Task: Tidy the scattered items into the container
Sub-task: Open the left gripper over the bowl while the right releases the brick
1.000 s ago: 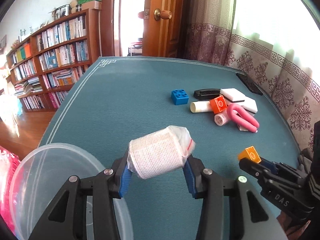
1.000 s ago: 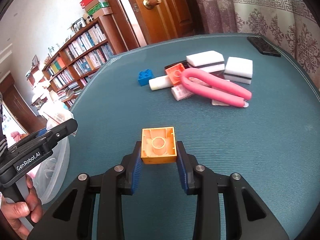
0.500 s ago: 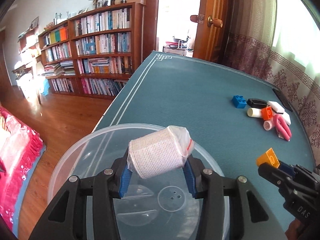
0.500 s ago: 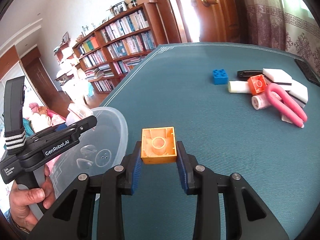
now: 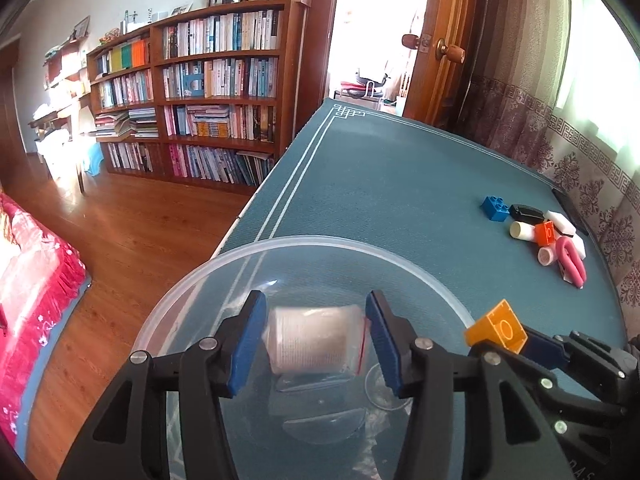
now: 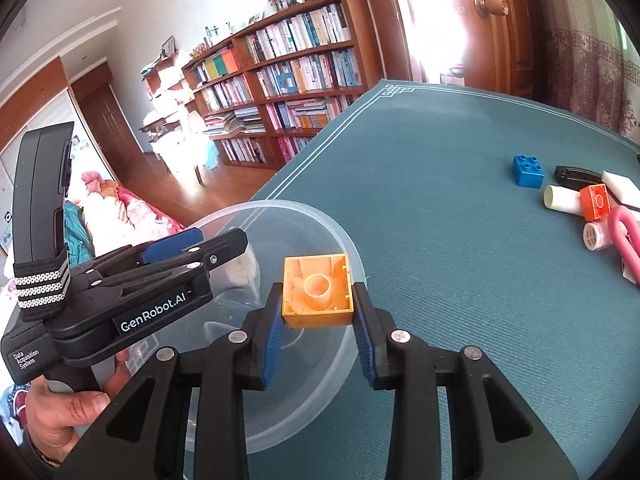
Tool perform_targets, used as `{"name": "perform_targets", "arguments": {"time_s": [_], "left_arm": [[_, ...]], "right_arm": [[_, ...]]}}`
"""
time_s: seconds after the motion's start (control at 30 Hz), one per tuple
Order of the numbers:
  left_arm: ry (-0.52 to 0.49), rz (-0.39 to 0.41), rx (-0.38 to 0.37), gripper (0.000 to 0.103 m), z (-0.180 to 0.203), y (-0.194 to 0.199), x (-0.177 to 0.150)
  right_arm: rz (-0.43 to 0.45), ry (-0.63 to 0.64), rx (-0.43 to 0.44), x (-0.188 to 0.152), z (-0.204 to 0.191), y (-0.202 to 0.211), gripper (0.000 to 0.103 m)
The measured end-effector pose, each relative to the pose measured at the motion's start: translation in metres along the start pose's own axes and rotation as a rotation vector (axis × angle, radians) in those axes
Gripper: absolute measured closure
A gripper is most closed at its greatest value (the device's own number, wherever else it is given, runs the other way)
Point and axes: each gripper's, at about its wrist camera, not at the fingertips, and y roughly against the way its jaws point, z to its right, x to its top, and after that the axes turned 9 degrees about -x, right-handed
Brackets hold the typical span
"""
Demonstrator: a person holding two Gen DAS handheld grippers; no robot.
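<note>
The bagged white roll [image 5: 316, 340] is what I look at first: a second ago my left gripper [image 5: 316, 342] pinched it over the bare surface, and half a second ago over the clear plastic bowl [image 5: 420, 270]. Now the blue fingers [image 5: 246, 344] stand spread with a gap on either side of the roll, which looks blurred and lower, inside the bowl. I judge it released and dropping or just landed, so that item counts as tidied.

My right gripper [image 6: 318, 320] pinches the orange brick [image 6: 318, 290], hollow side facing the camera, and it has travelled from mid-surface to the bowl's right rim. I judge it next to go in, once the left gripper clears the opening.

The bowl sits at the near left corner of the teal surface [image 5: 400, 184]. Far to the right the remaining clutter waits: a blue brick [image 6: 528, 170], a black clip [image 6: 576, 174], a white cylinder [image 6: 560, 198], a red-orange block [image 6: 598, 202], white sponges [image 6: 622, 188], a small white spool [image 6: 596, 236] and a pink loop [image 6: 624, 232], all well apart from the bowl.
</note>
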Motion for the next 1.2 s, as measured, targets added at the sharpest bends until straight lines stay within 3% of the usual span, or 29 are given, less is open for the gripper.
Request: {"name": "perform_targets", "arguments": {"time_s": [0.1, 0.17, 0.33, 0.47, 0.7, 0.83, 1.2], "left_arm": [[0.013, 0.012, 0.01, 0.034, -0.007, 0.004, 0.001], [0.013, 0.022, 0.015, 0.021, -0.009, 0.007, 0.002], [0.018, 0.028, 0.025, 0.021, -0.017, 0.011, 0.003], [0.034, 0.024, 0.028, 0.018, -0.022, 0.01, 0.003], [0.035, 0.024, 0.031, 0.011, -0.02, 0.01, 0.002], [0.025, 0.036, 0.036, 0.001, -0.016, 0.013, 0.002], [-0.012, 0.018, 0.021, 0.001, 0.004, 0.01, 0.005]], "right_arm": [[-0.007, 0.009, 0.008, 0.002, -0.005, -0.006, 0.068], [-0.02, 0.014, 0.012, 0.004, -0.009, -0.011, 0.067], [-0.066, -0.009, 0.02, 0.005, -0.005, -0.024, 0.067], [-0.053, -0.025, 0.044, 0.008, 0.0, -0.024, 0.057], [-0.015, -0.014, 0.047, 0.007, -0.001, -0.016, 0.057], [0.016, -0.009, 0.027, 0.002, -0.001, -0.006, 0.057], [0.01, -0.126, -0.037, -0.01, 0.044, 0.005, 0.057]]}}
